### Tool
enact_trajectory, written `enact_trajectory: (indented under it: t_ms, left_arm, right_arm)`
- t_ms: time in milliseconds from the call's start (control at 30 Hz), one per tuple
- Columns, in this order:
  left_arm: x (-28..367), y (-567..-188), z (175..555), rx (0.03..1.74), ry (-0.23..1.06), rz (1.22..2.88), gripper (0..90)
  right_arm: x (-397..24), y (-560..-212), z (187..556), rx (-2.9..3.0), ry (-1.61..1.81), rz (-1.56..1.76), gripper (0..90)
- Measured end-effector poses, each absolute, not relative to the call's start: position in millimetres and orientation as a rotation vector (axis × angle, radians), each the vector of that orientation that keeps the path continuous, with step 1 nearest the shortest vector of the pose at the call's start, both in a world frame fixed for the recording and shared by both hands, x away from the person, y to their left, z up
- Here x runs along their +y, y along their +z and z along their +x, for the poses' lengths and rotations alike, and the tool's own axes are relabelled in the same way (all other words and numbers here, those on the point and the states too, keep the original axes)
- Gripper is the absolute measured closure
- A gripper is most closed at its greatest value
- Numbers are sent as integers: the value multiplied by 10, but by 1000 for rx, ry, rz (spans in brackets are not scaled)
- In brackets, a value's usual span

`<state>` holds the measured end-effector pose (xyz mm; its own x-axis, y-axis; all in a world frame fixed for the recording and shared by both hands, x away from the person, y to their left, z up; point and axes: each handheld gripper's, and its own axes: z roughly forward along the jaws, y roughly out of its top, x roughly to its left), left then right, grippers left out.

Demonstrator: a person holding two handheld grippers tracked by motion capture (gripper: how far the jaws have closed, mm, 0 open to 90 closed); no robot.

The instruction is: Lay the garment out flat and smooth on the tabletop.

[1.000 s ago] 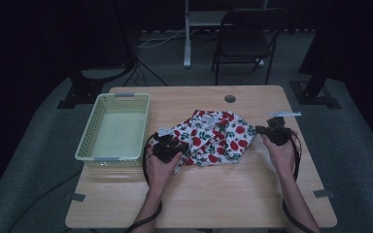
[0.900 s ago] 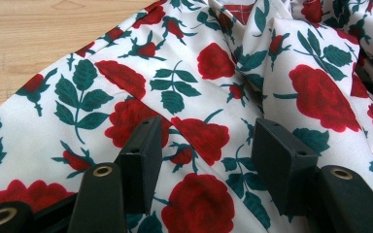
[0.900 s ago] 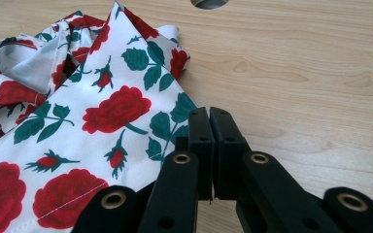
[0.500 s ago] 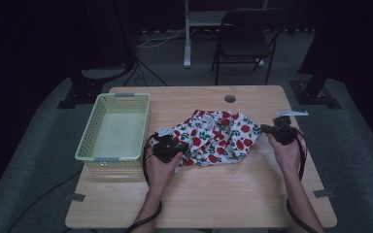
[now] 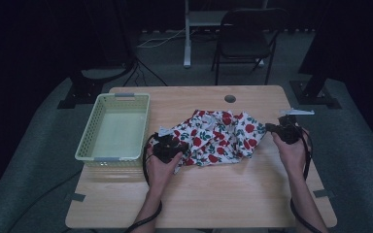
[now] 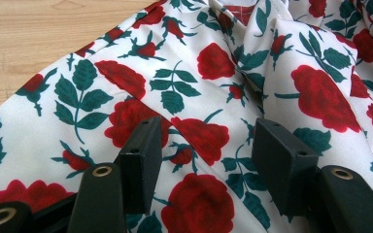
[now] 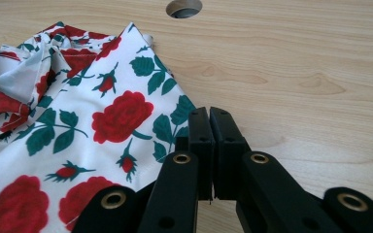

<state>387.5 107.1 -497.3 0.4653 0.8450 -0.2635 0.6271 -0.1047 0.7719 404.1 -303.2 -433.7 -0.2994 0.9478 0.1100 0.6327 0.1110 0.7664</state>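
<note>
A: What changed near us?
B: The right gripper (image 5: 278, 129) has slid outward along the wooden table (image 5: 213, 199); its jaws are pressed together, pinching the rose-print cloth's (image 5: 217, 136) edge. The left gripper (image 5: 171, 145) hasn't budged, jaws spread over the cloth.
A: Textures?
B: Smooth, rumpled white fabric mid-table; a ribbed pale-green plastic basket (image 5: 89, 133) beside it; a round hole (image 5: 230, 98) beyond.
</note>
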Motion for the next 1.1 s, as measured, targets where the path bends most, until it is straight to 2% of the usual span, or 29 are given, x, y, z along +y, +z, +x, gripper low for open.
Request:
enact_trajectory:
  t_ms: [600,1100]
  left_arm:
    - [1072,-4973,3875,1246,305,1819,460]
    - [1069,-4973,3875,1246,307,1819,459]
  right_arm:
    - [-3098,-4308,4025,1972,1029,1540,888]
    - [-3336,-4286,3958,1928,1008,1571,888]
